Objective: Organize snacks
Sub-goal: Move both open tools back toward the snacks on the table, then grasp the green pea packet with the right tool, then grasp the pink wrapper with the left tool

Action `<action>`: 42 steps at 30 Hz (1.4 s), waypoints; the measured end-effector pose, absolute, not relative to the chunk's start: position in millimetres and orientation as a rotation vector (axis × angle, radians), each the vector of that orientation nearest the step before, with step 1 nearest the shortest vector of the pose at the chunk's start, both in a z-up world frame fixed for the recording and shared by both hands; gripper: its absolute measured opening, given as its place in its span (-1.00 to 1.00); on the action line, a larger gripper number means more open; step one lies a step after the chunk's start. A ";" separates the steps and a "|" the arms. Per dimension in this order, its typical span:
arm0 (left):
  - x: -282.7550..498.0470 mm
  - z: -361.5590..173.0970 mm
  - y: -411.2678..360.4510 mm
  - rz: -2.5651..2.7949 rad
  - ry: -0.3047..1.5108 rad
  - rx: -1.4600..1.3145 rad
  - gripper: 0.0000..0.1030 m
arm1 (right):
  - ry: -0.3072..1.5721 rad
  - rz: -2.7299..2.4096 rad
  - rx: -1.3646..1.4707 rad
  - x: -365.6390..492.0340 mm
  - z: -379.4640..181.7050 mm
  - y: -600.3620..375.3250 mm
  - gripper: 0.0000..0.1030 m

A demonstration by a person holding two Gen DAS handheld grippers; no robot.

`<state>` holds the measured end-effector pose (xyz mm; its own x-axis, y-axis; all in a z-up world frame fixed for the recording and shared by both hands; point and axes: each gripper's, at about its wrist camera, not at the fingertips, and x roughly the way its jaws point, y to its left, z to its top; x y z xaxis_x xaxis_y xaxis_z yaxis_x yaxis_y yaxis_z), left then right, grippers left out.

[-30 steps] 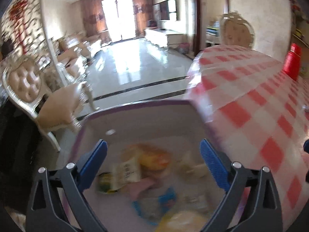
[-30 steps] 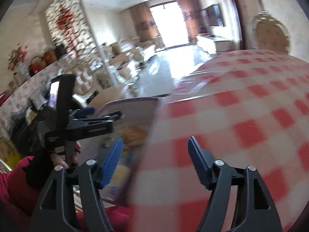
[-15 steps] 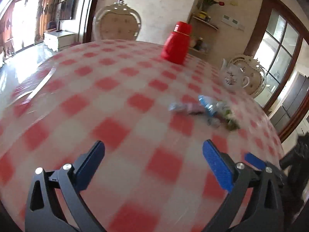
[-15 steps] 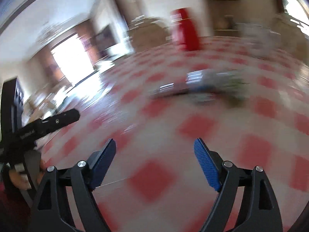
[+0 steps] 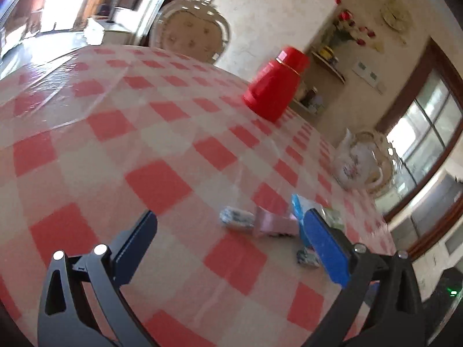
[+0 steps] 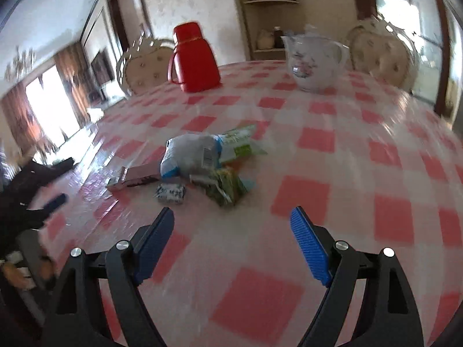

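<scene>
Snack pile (image 6: 199,164) lies uncollected at frame centre on the checked table (image 6: 361,150). Right gripper (image 6: 231,248) and left gripper (image 5: 228,248) both stand apart, empty. Sorting remains.

Counted on the table (image 6: 318,144): one red flask (image 6: 194,57), one white teapot (image 6: 314,57), about six snack packets (image 6: 199,167) heaped together, two chairs (image 6: 382,55) behind.
</scene>
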<state>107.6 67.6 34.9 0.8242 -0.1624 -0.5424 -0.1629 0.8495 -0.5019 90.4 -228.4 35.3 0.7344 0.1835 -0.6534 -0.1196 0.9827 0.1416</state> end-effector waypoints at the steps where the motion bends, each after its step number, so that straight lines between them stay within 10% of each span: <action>1: 106.2 35.8 74.5 0.009 0.597 -0.592 0.97 | 0.751 0.163 0.050 102.5 32.1 -220.2 0.56; 8: 114.4 31.1 89.7 0.056 0.644 -0.621 0.97 | 0.886 0.106 -0.059 155.4 15.2 -203.5 0.49; 13: 125.1 30.3 69.5 0.009 0.715 -0.470 0.97 | 0.878 0.137 -0.051 153.7 14.5 -205.9 -0.35; 42: 217.6 15.0 -37.4 -0.279 0.912 0.198 0.90 | 0.703 0.230 0.331 51.1 69.0 -244.5 -0.32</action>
